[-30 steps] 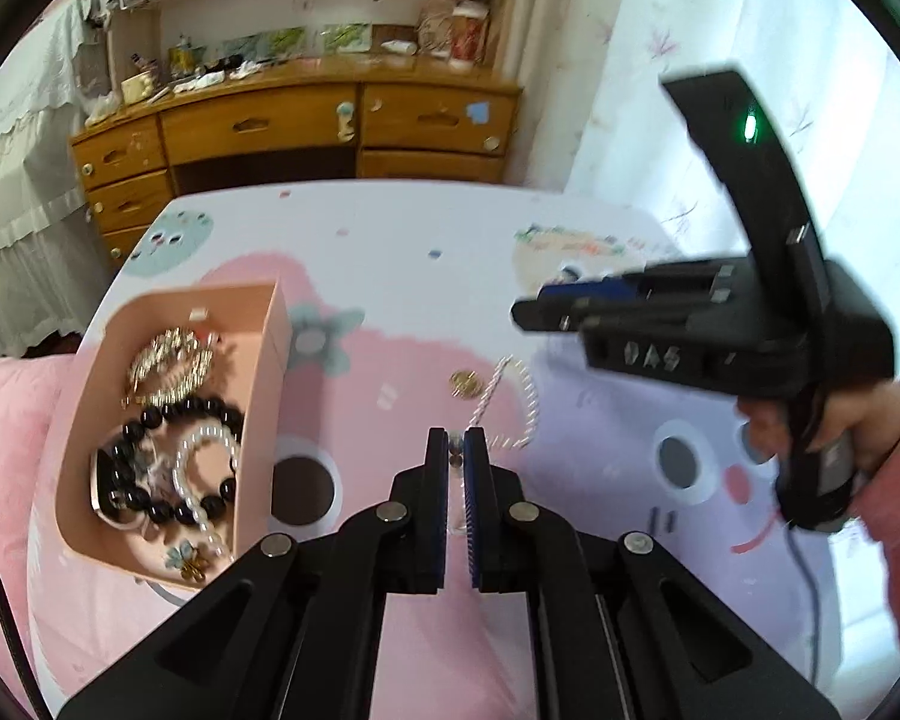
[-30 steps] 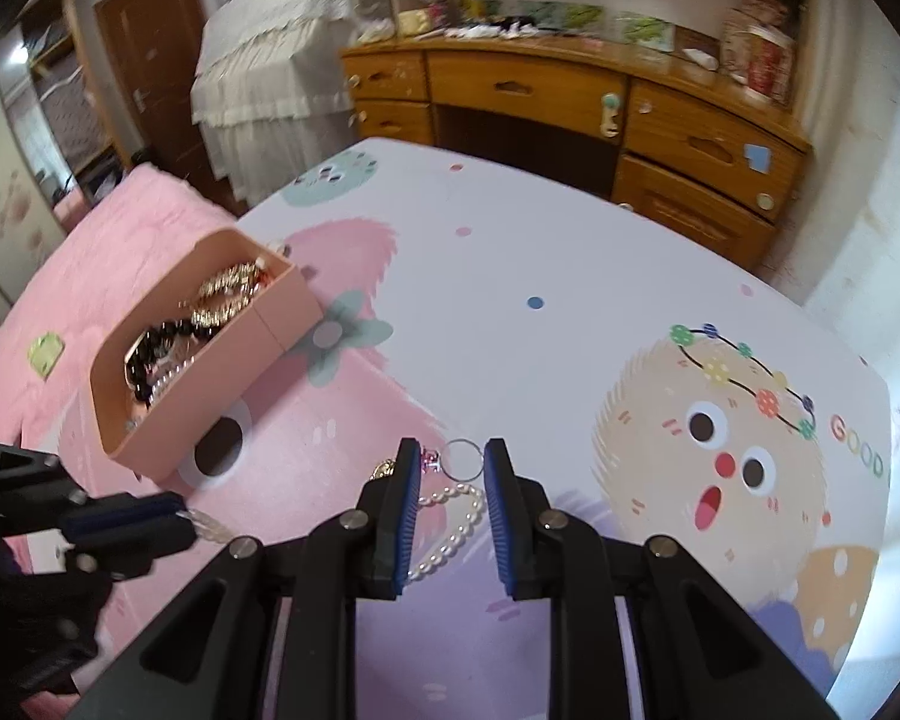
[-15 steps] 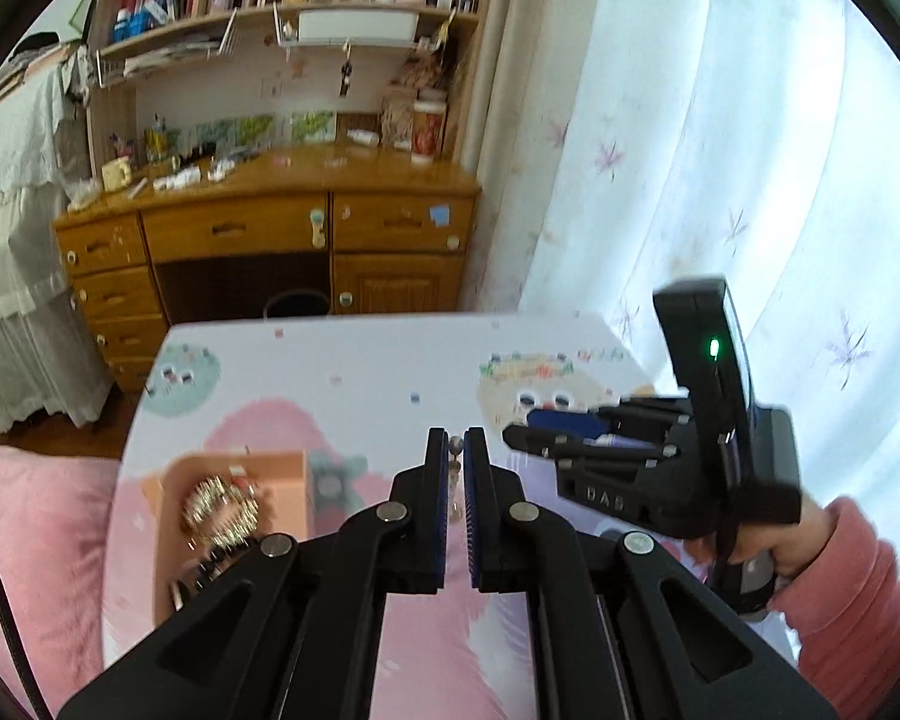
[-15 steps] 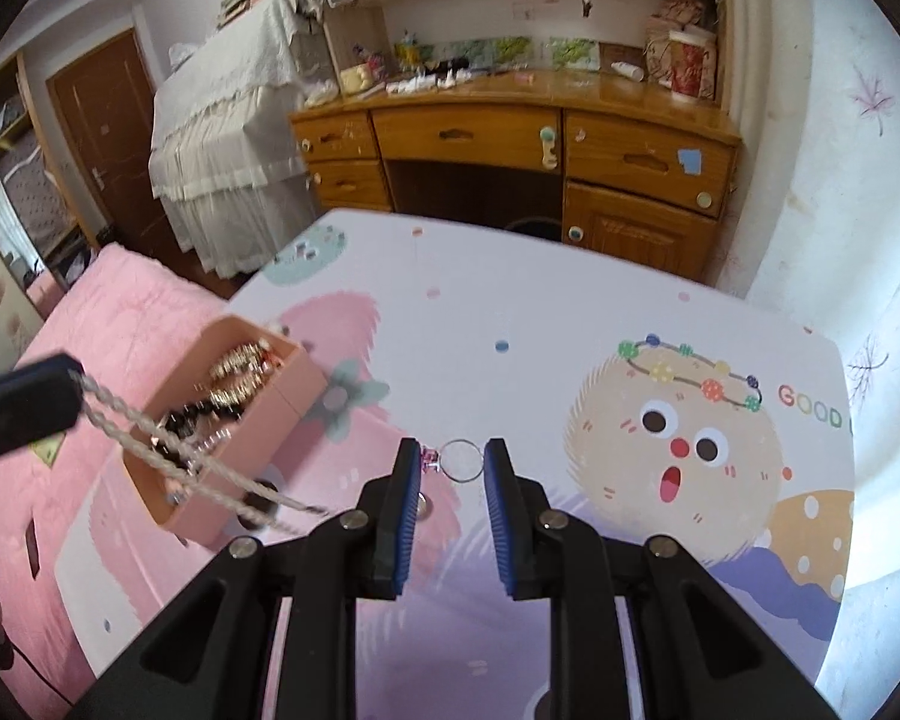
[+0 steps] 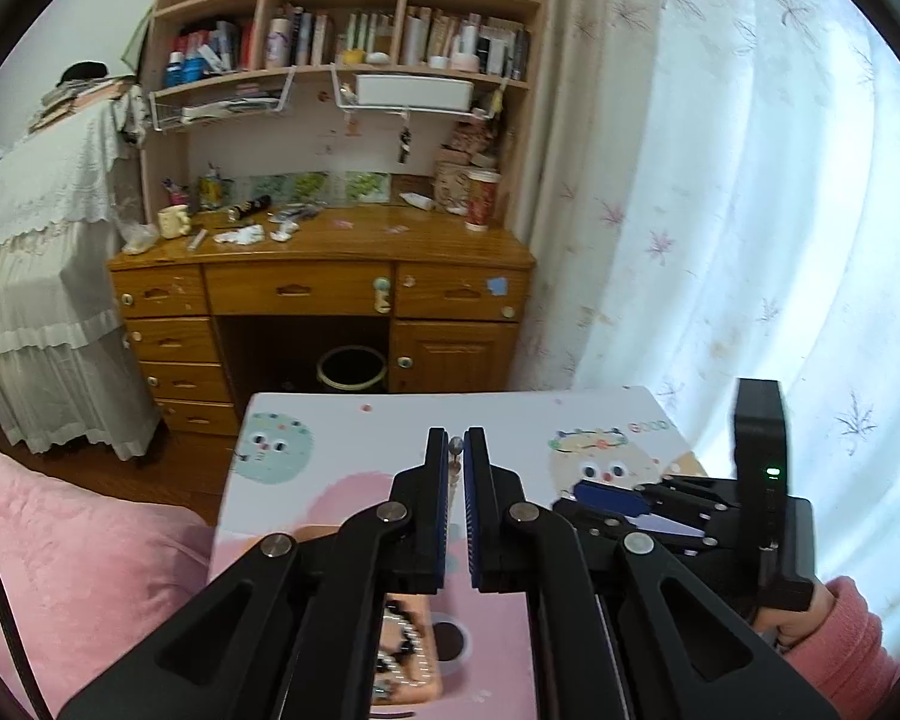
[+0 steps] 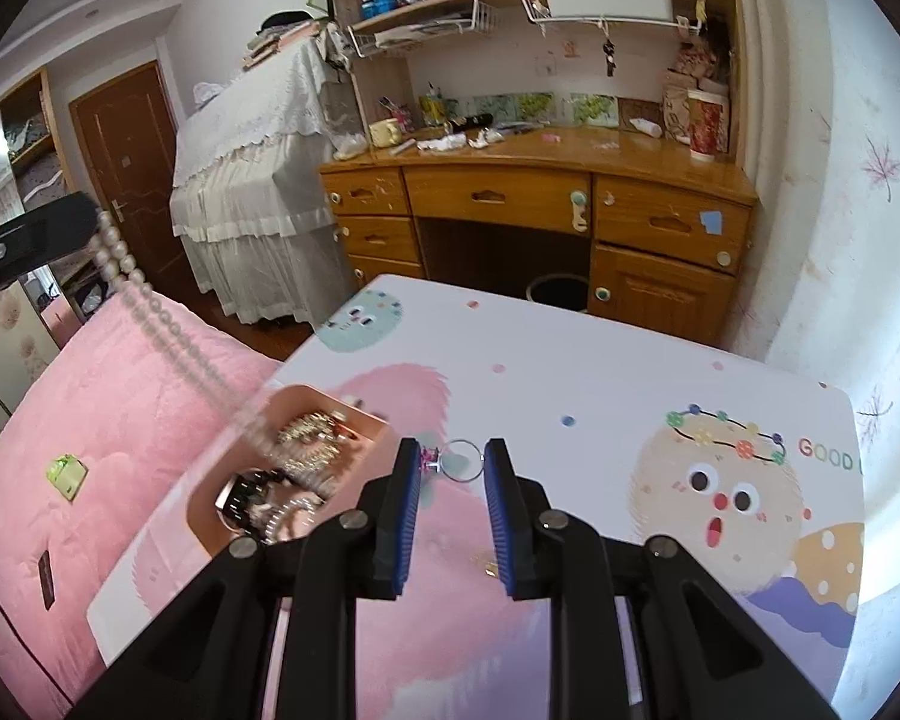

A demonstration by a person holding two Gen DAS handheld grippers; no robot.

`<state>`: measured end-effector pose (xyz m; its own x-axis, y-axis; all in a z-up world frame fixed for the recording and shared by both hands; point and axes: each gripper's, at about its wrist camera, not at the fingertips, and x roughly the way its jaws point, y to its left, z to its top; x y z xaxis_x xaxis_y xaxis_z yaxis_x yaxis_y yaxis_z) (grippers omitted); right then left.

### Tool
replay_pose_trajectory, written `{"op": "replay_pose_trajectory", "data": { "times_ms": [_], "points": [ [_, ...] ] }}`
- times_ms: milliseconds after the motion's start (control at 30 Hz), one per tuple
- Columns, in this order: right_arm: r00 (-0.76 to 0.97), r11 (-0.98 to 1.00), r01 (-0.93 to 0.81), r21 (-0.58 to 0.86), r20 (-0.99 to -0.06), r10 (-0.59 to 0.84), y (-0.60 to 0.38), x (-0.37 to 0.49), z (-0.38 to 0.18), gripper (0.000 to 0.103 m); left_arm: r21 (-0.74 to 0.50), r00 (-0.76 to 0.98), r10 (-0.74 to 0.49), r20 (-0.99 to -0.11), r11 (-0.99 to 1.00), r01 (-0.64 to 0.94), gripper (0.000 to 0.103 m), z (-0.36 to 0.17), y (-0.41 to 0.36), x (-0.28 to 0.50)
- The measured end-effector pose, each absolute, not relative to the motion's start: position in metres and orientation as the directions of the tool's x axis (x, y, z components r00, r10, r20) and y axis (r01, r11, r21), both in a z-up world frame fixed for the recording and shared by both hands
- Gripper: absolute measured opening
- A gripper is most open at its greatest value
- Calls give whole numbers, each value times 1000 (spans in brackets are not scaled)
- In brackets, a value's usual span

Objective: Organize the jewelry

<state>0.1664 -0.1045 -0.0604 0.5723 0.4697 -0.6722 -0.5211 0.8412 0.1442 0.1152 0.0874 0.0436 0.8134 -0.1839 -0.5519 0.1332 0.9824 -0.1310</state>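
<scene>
Gripping a pearl necklace near its clasp, the left hand-held gripper hangs above the tabletop; the pink jewelry box lies below. Right view: right hand-held gripper pinches a ring; the strand trails into the box; tabletop print reads "GOOD".

— What stands at the back?
— A wooden desk under cluttered bookshelves, centre frame.
— And the sides?
— White floral curtain at right; lace-covered furniture and brown door at left.
</scene>
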Motion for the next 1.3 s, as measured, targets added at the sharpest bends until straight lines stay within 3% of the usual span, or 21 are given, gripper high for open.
{"op": "replay_pose_trajectory", "data": {
  "times_ms": [267, 367, 633, 733, 767, 833, 867, 967, 1000, 1167, 1300],
  "points": [
    [602, 819, -505, 273, -569, 560, -85, 149, -60, 21, -196, 774, -222, -593, 972, 128, 3, 8, 128, 117],
    [579, 810, -494, 316, -576, 577, -74, 143, -69, 21, -246, 740, -282, -611, 956, 161, 3, -11, 138, 118],
    [463, 793, -460, 400, -654, 598, -28, 118, -115, 22, -277, 619, -300, -726, 951, 136, 4, -63, 158, 121],
    [427, 805, -452, 383, -700, 573, -11, 109, -131, 23, -257, 558, -272, -784, 960, 107, 14, -82, 166, 123],
    [416, 812, -446, 376, -716, 561, -9, 108, -136, 25, -242, 528, -252, -811, 966, 90, 26, -89, 168, 125],
    [373, 841, -418, 344, -779, 504, 0, 108, -149, 49, -222, 494, -222, -840, 973, 60, 49, -97, 175, 127],
    [368, 846, -413, 338, -788, 494, 1, 107, -152, 51, -219, 481, -215, -850, 974, 49, 65, -99, 179, 127],
    [386, 857, -396, 328, -788, 480, -1, 102, -154, 53, -205, 483, -204, -851, 977, 51, 74, -100, 188, 127],
    [403, 867, -383, 319, -787, 468, -3, 101, -153, 54, -188, 483, -189, -855, 981, 52, 82, -99, 189, 128],
    [510, 928, -273, 255, -780, 364, -25, 104, -151, 62, -112, 473, -108, -875, 994, 19, 85, -102, 190, 132],
    [564, 977, -146, 157, -798, 212, -47, 122, -158, 63, -148, 414, -121, -902, 988, -35, 85, -114, 196, 134]
  ]
}}
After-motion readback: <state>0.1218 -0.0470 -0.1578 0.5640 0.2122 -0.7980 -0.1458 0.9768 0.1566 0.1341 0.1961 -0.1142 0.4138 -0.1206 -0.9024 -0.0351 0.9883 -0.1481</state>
